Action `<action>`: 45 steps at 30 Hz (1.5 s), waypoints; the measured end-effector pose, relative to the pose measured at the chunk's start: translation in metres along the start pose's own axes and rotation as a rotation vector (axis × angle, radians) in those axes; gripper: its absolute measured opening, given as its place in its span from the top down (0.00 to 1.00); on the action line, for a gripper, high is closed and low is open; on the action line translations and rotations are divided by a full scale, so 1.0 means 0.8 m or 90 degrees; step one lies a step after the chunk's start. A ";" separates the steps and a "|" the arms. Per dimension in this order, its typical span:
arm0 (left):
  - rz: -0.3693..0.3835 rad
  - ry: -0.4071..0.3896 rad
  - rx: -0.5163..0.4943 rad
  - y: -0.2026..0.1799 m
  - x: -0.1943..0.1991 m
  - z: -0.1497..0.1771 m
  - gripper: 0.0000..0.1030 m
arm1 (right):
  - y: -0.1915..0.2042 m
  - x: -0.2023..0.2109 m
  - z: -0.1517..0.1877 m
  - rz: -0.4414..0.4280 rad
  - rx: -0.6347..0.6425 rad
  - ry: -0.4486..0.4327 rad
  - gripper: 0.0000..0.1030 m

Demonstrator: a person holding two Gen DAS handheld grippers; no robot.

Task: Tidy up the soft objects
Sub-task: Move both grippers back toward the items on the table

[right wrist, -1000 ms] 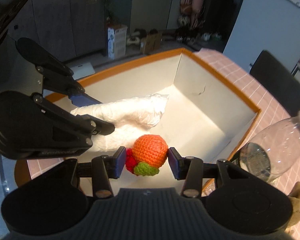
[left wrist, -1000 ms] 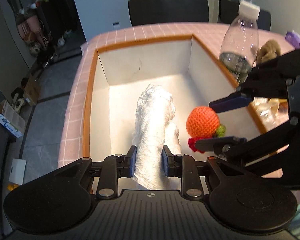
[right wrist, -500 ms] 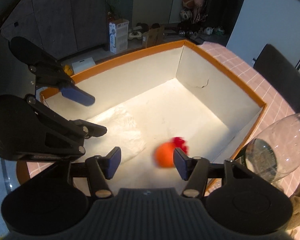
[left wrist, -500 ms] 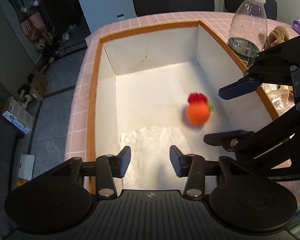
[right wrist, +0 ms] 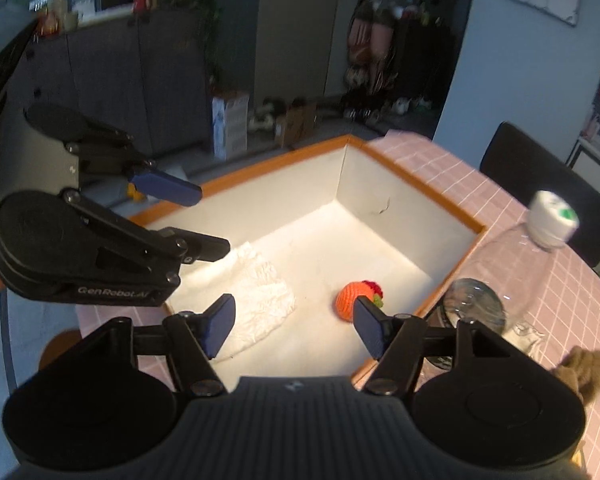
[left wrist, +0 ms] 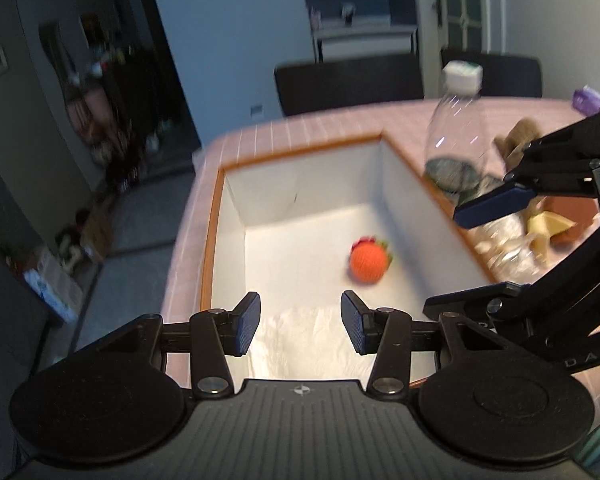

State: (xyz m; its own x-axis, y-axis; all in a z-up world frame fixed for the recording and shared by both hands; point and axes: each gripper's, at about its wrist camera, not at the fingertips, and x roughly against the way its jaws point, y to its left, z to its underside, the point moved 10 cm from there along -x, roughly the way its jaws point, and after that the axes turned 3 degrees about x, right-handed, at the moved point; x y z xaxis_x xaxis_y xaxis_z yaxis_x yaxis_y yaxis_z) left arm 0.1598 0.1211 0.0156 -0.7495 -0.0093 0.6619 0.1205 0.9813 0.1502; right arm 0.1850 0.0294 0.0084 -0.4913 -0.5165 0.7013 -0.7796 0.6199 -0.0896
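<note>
Crocheted orange ball [right wrist: 354,300] and white cloth [right wrist: 256,300] lie in the orange-rimmed box [right wrist: 412,188], released from my two unclenched grippers [left wrist: 300,328] [right wrist: 296,328], whose jaws have just been opening.

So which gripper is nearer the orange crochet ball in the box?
Right. The right gripper hangs open just above and beside the ball, one fingertip overlapping it in its own view. The left gripper hangs open over the white cloth, farther from the ball.

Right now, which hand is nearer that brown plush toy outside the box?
Probably the right. The brown plush toy lies on the pink checked tablecloth beside the right tool, which is open and empty. The left tool hangs over the white box's far side.
</note>
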 end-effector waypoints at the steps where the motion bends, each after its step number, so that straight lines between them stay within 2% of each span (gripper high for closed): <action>1: 0.000 -0.019 -0.002 -0.005 0.007 -0.004 0.48 | -0.001 0.009 0.002 0.003 -0.006 -0.012 0.36; 7: 0.021 -0.111 0.003 -0.039 0.046 -0.012 0.48 | -0.007 0.052 0.025 0.041 -0.039 -0.067 0.33; 11: 0.041 -0.147 0.015 -0.066 0.059 -0.005 0.48 | -0.015 0.079 0.050 0.073 -0.068 -0.100 0.31; 15: 0.084 -0.165 0.047 -0.096 0.065 0.006 0.48 | -0.030 0.104 0.083 0.110 -0.108 -0.125 0.29; 23: 0.157 -0.166 0.114 -0.149 0.054 0.026 0.48 | -0.077 0.137 0.163 0.193 -0.201 -0.122 0.27; 29: 0.164 -0.172 0.096 -0.194 0.044 0.037 0.48 | -0.111 0.157 0.220 0.272 -0.250 -0.120 0.27; 34: 0.190 -0.158 0.085 -0.236 0.022 0.053 0.48 | -0.139 0.159 0.264 0.339 -0.290 -0.112 0.27; 40: 0.191 -0.130 0.078 -0.257 -0.009 0.070 0.48 | -0.159 0.145 0.298 0.341 -0.349 -0.086 0.27; 45: 0.171 -0.105 0.080 -0.258 -0.033 0.077 0.48 | -0.164 0.130 0.297 0.335 -0.351 -0.079 0.27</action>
State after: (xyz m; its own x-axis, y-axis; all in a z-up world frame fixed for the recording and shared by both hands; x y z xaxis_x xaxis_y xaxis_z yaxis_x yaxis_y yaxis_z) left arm 0.1146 -0.0691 -0.0779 -0.7985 0.2735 0.5364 0.2537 0.9608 -0.1121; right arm 0.1439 -0.2457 -0.0751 -0.8086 -0.1149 0.5770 -0.1415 0.9899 -0.0012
